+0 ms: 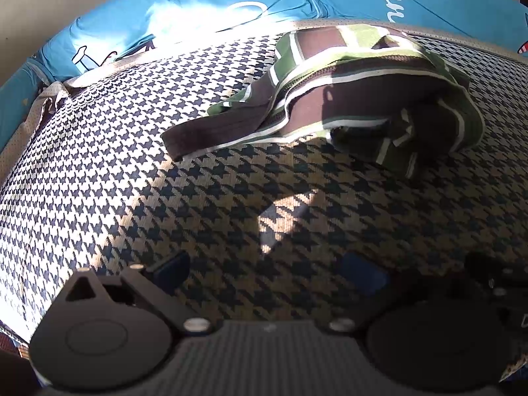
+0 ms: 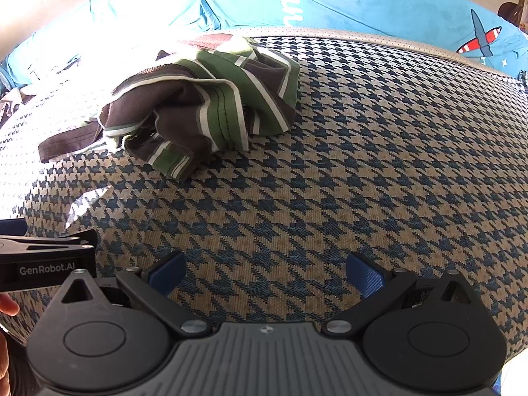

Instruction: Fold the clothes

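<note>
While striped garment (image 2: 198, 105) is lying crumpled upper left of frame, long axis running left-right; right gripper (image 2: 265, 274) hovering wide open, empty; left gripper (image 1: 267, 267) likewise, seemingly nearer.

A home bedroom: houndstooth cushion (image 2: 363, 151), blue cartoon-print bedding (image 2: 379, 3) behind.

Both wrist cameras sit low and close over the houndstooth cushion (image 1: 99, 165), facing forward toward the blue pillows (image 2: 363, 6), sharing the crumpled striped garment (image 1: 363, 99) ahead.
</note>
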`<action>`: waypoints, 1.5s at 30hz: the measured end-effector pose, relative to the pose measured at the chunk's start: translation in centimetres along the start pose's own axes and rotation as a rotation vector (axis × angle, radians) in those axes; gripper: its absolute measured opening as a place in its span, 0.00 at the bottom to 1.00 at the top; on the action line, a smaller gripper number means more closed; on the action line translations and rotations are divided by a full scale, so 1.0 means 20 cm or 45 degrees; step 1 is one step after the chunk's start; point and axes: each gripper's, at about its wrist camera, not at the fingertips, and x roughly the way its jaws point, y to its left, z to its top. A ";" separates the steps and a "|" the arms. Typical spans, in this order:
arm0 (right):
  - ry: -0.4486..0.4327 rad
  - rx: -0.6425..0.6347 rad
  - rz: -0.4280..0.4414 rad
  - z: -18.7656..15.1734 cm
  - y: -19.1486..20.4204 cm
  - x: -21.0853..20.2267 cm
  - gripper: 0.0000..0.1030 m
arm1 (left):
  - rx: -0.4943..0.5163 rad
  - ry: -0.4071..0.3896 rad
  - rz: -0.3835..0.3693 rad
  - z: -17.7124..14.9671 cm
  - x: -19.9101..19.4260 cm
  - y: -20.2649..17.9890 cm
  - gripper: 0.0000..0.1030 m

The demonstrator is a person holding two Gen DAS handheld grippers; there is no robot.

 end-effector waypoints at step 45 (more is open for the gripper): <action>-0.019 0.003 0.029 -0.01 0.01 0.00 1.00 | -0.004 -0.005 -0.012 0.00 -0.01 0.01 1.00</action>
